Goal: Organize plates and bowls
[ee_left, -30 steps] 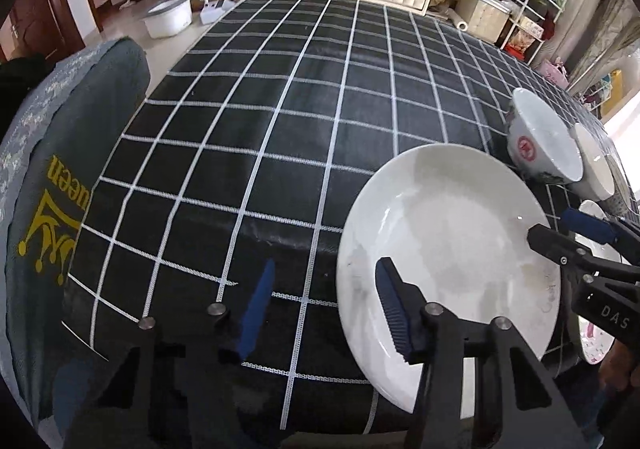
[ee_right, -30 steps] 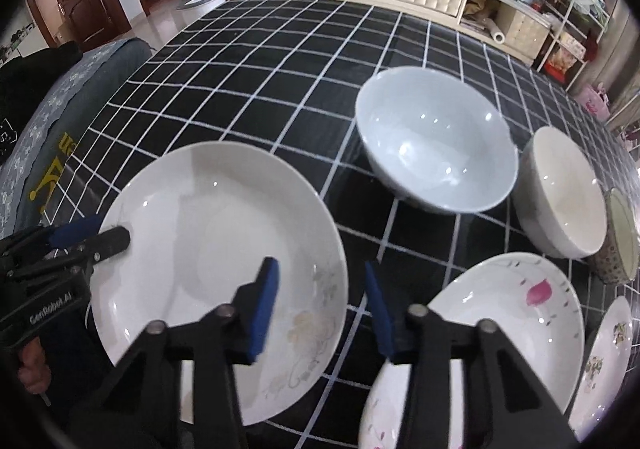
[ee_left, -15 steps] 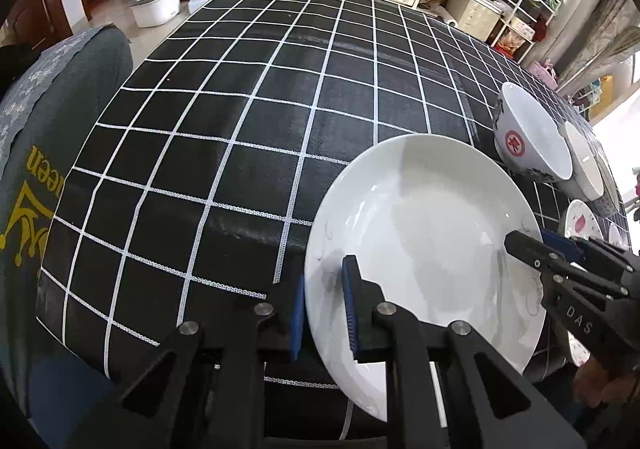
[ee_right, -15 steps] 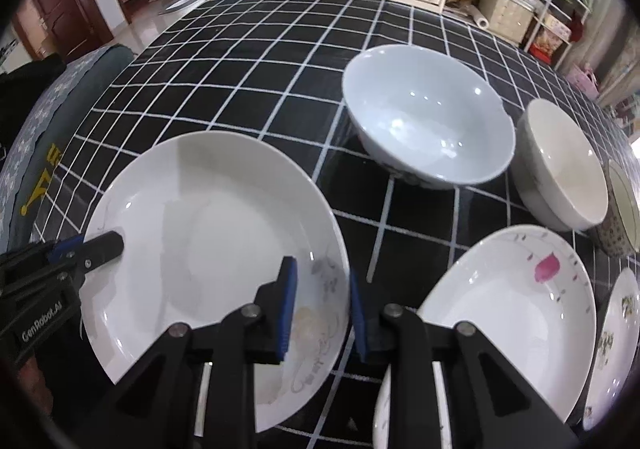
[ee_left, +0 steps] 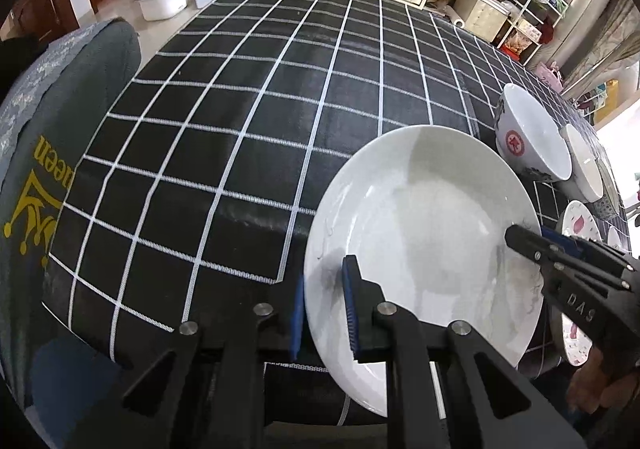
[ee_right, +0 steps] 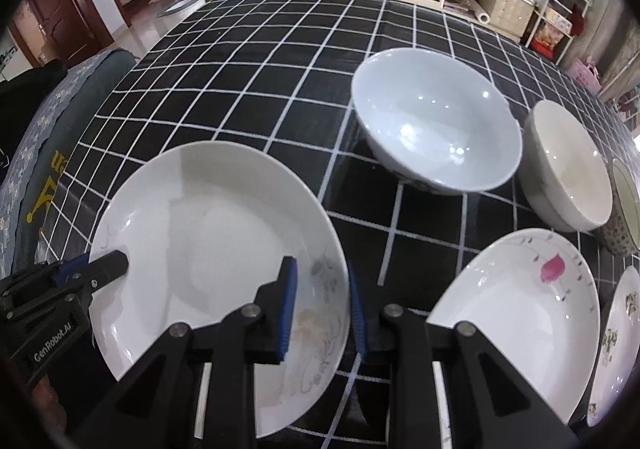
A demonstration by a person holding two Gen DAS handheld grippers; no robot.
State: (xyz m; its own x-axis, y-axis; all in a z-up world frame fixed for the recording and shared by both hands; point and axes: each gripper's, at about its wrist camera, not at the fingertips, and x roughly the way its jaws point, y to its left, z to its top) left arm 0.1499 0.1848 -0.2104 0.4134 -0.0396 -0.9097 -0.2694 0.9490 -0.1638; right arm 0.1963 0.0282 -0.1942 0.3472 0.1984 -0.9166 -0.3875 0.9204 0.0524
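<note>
The glossy white plate (ee_right: 224, 249), round and shallow, sits near the front edge of the counter (ee_left: 280, 97) on a black cloth gridded with white lines. The left claw (ee_left: 324, 309) pinches its left rim between ribbed blue pads, while the right claw (ee_right: 322, 309) pinches the opposite rim (faint grey print shows there). Behind stand a smooth pale-blue bowl (ee_right: 436, 129) and a cream bowl (ee_right: 568, 169); a pink-petal plate (ee_right: 516, 313) lies beside.

My right gripper (ee_right: 322, 307) hides part of the white plate's (ee_right: 208, 233) rim; the flowered plate (ee_right: 614, 341) is cut off at the edge.
</note>
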